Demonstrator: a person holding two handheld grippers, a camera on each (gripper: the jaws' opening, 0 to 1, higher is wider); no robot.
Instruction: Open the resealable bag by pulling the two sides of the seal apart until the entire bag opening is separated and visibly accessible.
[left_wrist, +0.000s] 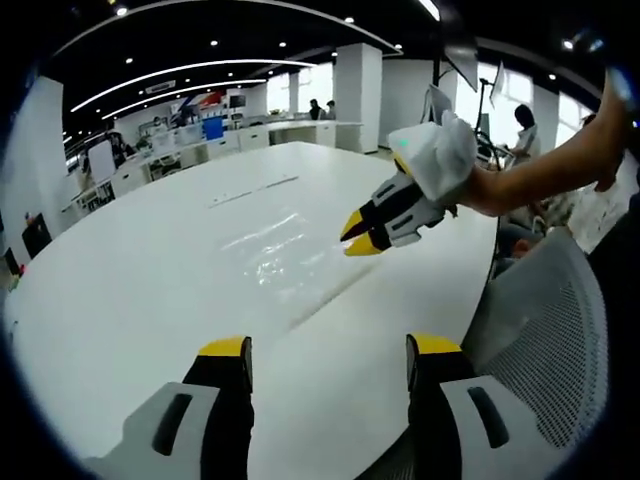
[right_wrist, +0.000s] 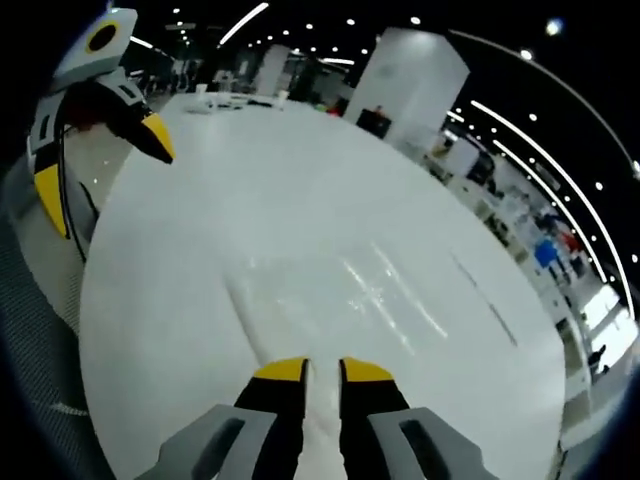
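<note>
The clear, flat resealable plastic bag (left_wrist: 270, 255) lies on the white round surface (left_wrist: 150, 290). Left claw (left_wrist: 327, 350) hangs spread; right claw (right_wrist: 322, 371) is pressed nearly together, holding nothing. Pinch opposite seal lips, then pull apart evenly.

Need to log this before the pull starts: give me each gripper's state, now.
Left gripper: open, jaws wide apart, holding nothing, above the white table.
Right gripper: jaws nearly together at the clear bag; whether it grips the bag cannot be told.

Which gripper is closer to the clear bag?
Right. The right gripper sits at the bag's near edge, jaws nearly shut; the left gripper is back from the bag, jaws open.
</note>
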